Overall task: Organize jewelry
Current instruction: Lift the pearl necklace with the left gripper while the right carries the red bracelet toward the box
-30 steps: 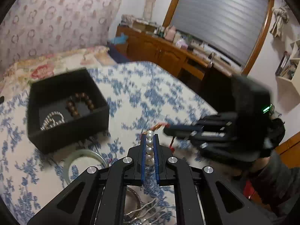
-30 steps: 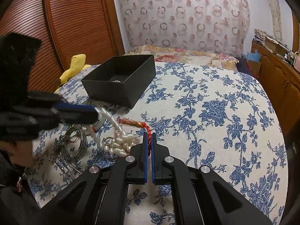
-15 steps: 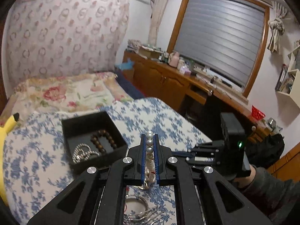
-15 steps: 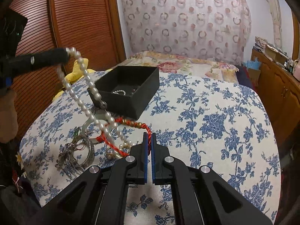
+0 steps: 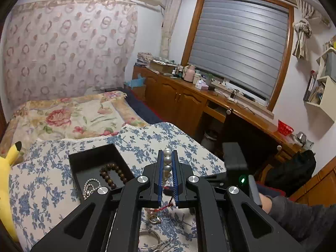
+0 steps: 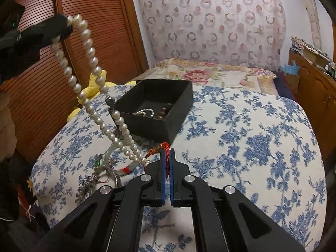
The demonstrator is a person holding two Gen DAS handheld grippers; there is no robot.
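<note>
My left gripper [image 5: 167, 154] is shut on a white pearl necklace [image 5: 167, 159] and holds it high above the bed. In the right wrist view the necklace [image 6: 92, 79] hangs as a long loop from the left gripper [image 6: 63, 28] down to the pile. My right gripper [image 6: 166, 153] is shut on a red cord [image 6: 161, 149] that lies on the bedspread. The black box [image 6: 159, 107] holds a wooden bead bracelet [image 5: 111, 173] and a small pearl bracelet [image 5: 89, 185].
A pile of bangles and silver jewelry [image 6: 100, 174] lies on the blue floral bedspread [image 6: 252, 142] left of my right gripper. A yellow plush toy [image 5: 8, 180] sits at the bed's left edge. A wooden cabinet [image 5: 189, 103] runs along the right wall.
My left gripper has risen with the pearl necklace, drawing it up out of the pile into a hanging loop. My right gripper stays shut on the red cord.
</note>
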